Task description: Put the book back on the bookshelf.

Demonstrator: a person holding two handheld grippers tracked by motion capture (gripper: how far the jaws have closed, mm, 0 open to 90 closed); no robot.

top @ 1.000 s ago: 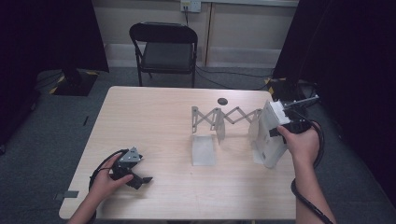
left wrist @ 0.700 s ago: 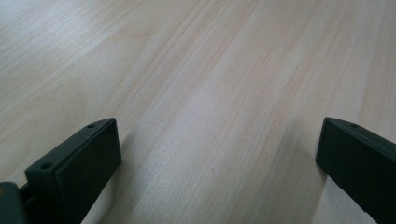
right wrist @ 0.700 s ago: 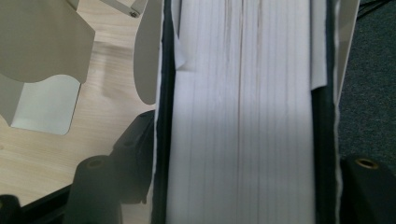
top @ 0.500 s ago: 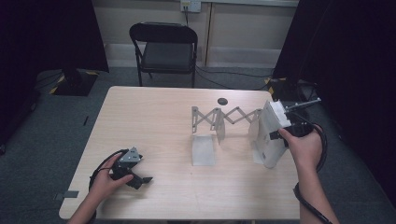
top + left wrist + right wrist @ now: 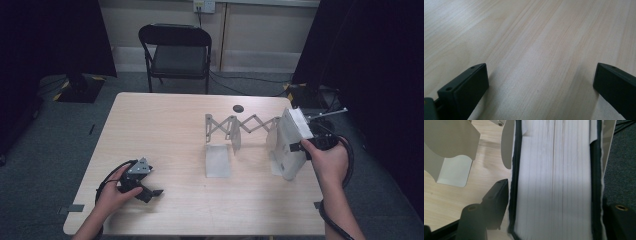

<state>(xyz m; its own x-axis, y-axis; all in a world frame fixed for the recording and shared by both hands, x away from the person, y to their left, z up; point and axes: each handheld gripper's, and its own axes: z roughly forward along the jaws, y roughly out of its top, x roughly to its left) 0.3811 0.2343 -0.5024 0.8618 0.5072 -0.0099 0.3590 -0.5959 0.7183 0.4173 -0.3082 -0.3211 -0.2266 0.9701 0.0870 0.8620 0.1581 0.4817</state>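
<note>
While its cover hides, jaws apparently pinch book (image 5: pixel 554 180).

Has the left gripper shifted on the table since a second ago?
No. The left gripper lies at the same spot near the table's front left corner, jaws open.

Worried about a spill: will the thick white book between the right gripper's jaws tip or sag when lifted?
The thick white book stands on edge against the grey expandable metal bookend rack, so it may tip. Its many pages suggest weight. The right gripper straddles its width, so it probably won't sag.
</note>
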